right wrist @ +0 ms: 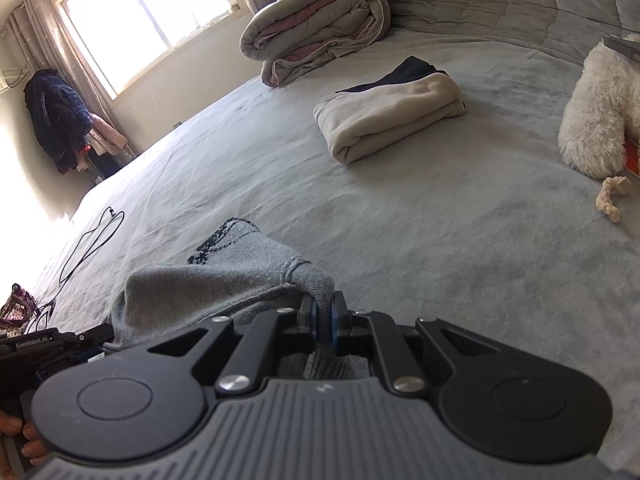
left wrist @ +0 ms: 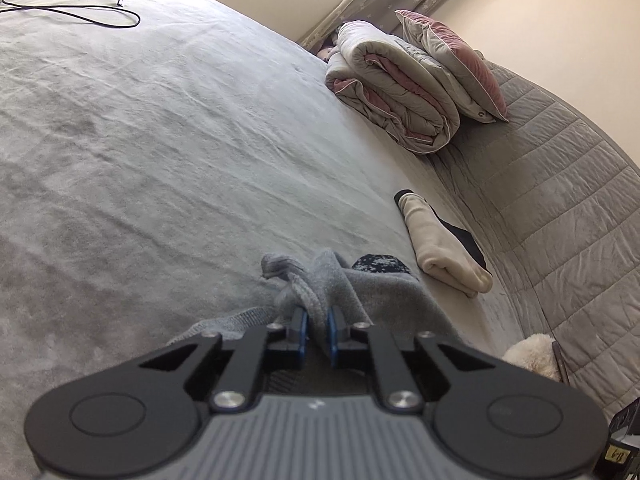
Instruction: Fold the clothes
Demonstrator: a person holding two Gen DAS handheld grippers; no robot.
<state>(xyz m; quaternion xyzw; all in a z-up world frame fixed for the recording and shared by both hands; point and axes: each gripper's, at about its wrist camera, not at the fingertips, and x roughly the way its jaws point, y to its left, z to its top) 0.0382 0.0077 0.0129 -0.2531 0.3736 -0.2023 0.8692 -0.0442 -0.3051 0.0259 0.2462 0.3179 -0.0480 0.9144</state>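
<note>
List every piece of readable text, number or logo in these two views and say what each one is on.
"GenRobot.AI": white lettering on the black body of the left hand-held gripper, seen at the left edge of the right wrist view.
Handwritten marks on a yellow tag, bottom right of the left wrist view: look like two digits, too unclear to read surely.
Small white mark on each gripper's grey ribbed housing: a logo, no letters.
Nothing else is legible.

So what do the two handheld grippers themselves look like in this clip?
Both match: left gripper and right gripper have ribbed grey bodies, black linkage arms with silver pivot bolts, round black side discs and blue-edged finger pads. In the right wrist view, the left unit's side reads GenRobot.AI.
</note>
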